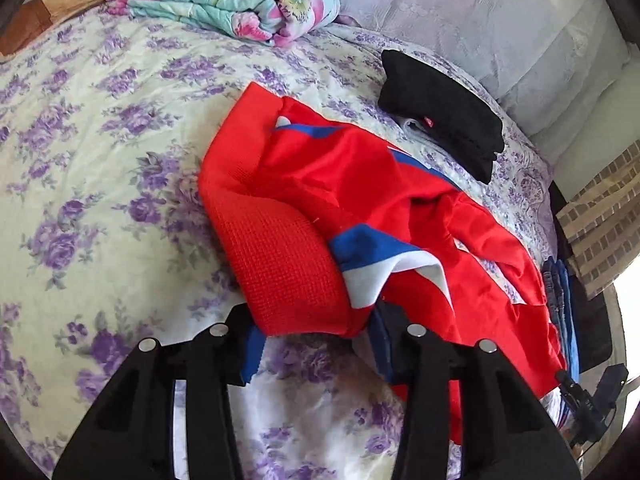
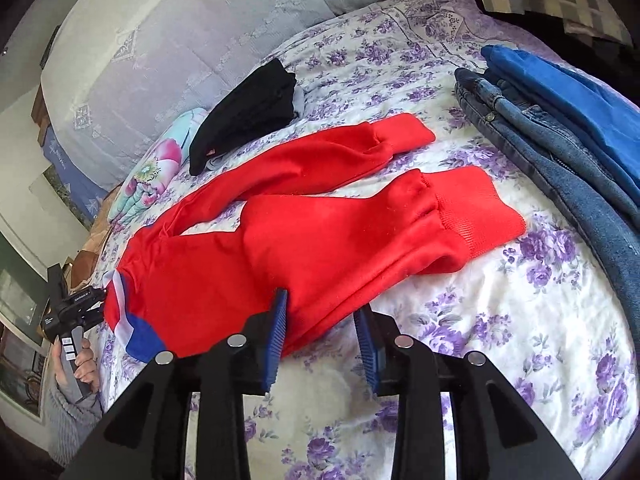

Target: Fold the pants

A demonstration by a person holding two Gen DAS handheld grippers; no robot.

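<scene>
A bed (image 2: pixel 500 320) with a purple-flowered cover fills both views, and everything else lies on it. The red pants (image 2: pixel 304 240) are spread across the middle of the bed, with the two legs apart and their ribbed cuffs pointing toward the stack of jeans. The waistband end, with its blue and white stripes, lies at the other side, bunched and partly turned over. The stack of jeans (image 2: pixel 560 152) sits beyond the pants' cuffs, near the edge of the bed. A folded floral blanket (image 1: pixel 224 0) lies well apart from the pants, toward the head of the bed. A folded black garment (image 1: pixel 444 112) sits near the pants, between them and the pillows.

The left gripper (image 1: pixel 316 340) has its fingers wide apart on either side of the pants' red waistband, not closed on it. The right gripper (image 2: pixel 320 344) is also open, its blue pads straddling the edge of one pants leg without pinching it.
</scene>
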